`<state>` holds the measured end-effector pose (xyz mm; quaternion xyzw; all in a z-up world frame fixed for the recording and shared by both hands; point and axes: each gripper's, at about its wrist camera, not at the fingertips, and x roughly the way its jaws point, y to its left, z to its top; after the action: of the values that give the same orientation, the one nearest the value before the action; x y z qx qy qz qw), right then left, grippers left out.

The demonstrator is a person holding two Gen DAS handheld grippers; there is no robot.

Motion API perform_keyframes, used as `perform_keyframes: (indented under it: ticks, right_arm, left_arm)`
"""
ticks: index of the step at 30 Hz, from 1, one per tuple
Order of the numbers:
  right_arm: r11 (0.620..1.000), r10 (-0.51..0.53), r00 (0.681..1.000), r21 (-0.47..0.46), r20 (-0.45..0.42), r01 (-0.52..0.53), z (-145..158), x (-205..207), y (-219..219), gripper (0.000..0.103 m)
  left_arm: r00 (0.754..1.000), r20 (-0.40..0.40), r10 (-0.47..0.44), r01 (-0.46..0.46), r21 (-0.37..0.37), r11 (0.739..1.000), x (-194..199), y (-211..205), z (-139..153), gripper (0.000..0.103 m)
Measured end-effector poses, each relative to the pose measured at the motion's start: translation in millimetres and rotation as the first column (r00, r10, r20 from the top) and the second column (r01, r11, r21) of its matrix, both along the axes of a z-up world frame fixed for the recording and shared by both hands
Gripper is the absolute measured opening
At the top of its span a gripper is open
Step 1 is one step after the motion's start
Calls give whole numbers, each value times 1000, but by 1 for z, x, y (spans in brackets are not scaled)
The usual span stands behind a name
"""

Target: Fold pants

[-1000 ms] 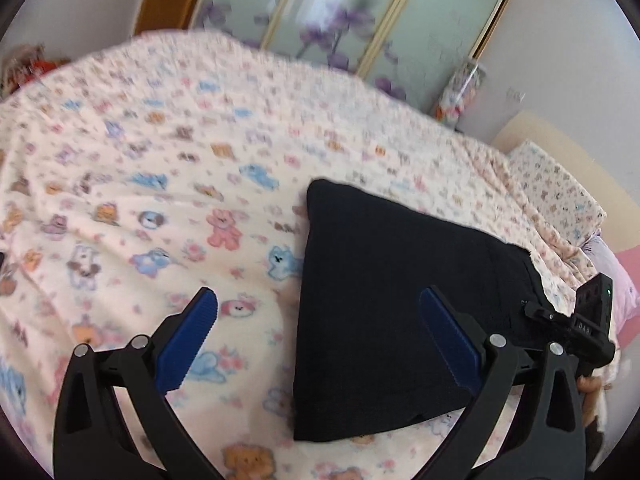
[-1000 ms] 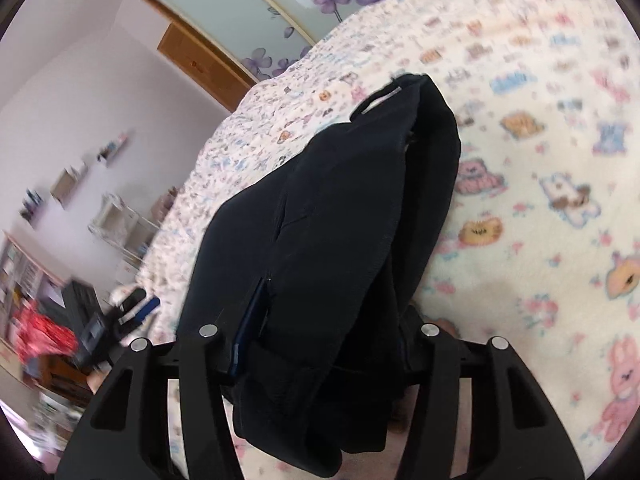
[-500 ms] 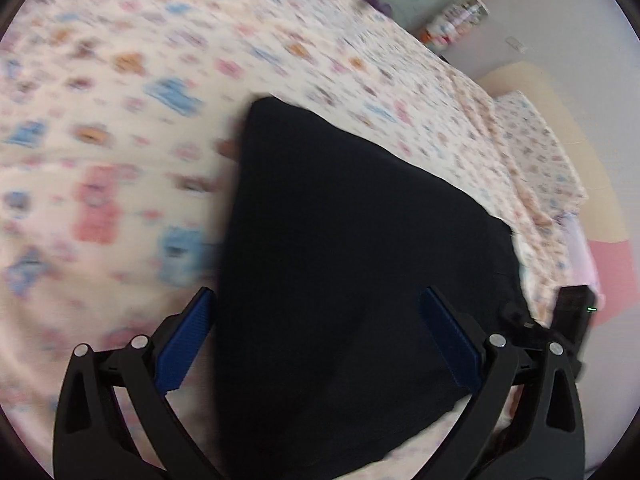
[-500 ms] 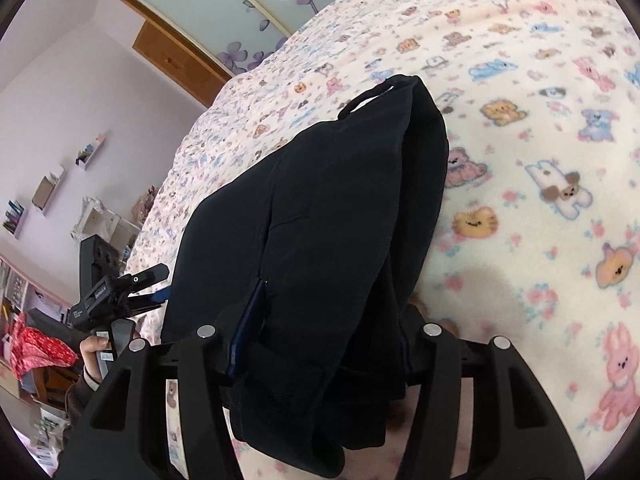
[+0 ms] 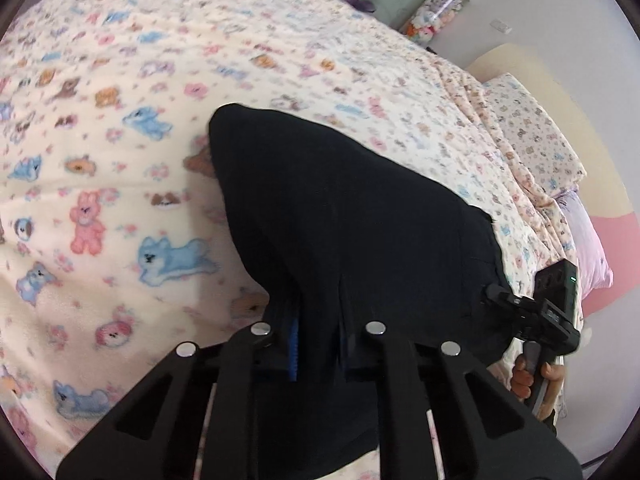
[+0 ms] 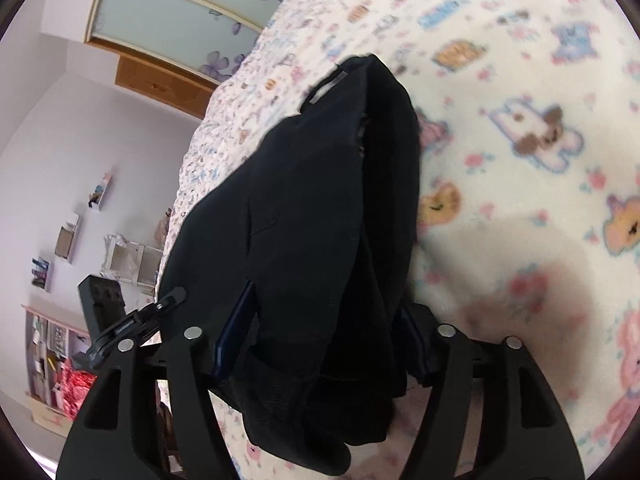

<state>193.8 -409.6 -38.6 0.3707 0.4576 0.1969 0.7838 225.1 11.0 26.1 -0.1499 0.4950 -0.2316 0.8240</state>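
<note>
My left gripper (image 5: 318,344) has just been closing, and its jaws now stand nearly together, pinched on a fold of the black pants (image 5: 344,232) — the cloth bunches into ridges right where the blue pads (image 5: 294,346) meet it. From this gripper the pants spread forward and away as one broad dark sheet lying on the bedspread (image 5: 120,152), a pale fleece printed with cartoon animals. The far corner of the pants lies well ahead of the fingertips, a little to the left. Off to the right of my left gripper, at the pants' other edge, I see the right gripper (image 5: 496,294) with a hand (image 5: 532,376) wrapped round its handle.

From the right wrist, the right gripper (image 6: 320,340) has just been opening; its jaws stand fairly wide, with a thick bundle of the pants (image 6: 320,208) between them. The blue pad on the left finger (image 6: 234,332) lies against the cloth, and the right one sits at the bundle's other side, half hidden by it; I cannot tell whether they still press on it. Ahead of the fingers the pants run on as a thick, doubled ridge, ending at a waistband with a grey tag (image 6: 326,88). The bedspread (image 6: 520,160) lies to the right of this gripper and beyond it. To its left, the left gripper (image 6: 120,320) shows at the pants' edge.
</note>
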Motion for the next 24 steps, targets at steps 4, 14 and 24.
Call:
perform_keyframes:
  ticks: [4, 14, 24]
  right_arm:
    - [998, 59, 997, -31, 46, -58, 1, 2, 14, 63]
    - [992, 125, 961, -56, 249, -114, 48, -15, 32, 52]
    - [998, 51, 991, 24, 127, -54, 15, -5, 9, 51]
  left_arm:
    - [1000, 27, -14, 12, 62, 998, -4, -11, 7, 13]
    - [997, 63, 32, -32, -8, 999, -13, 6, 14, 10]
    - [998, -16, 52, -53, -23, 998, 3, 13, -14, 15]
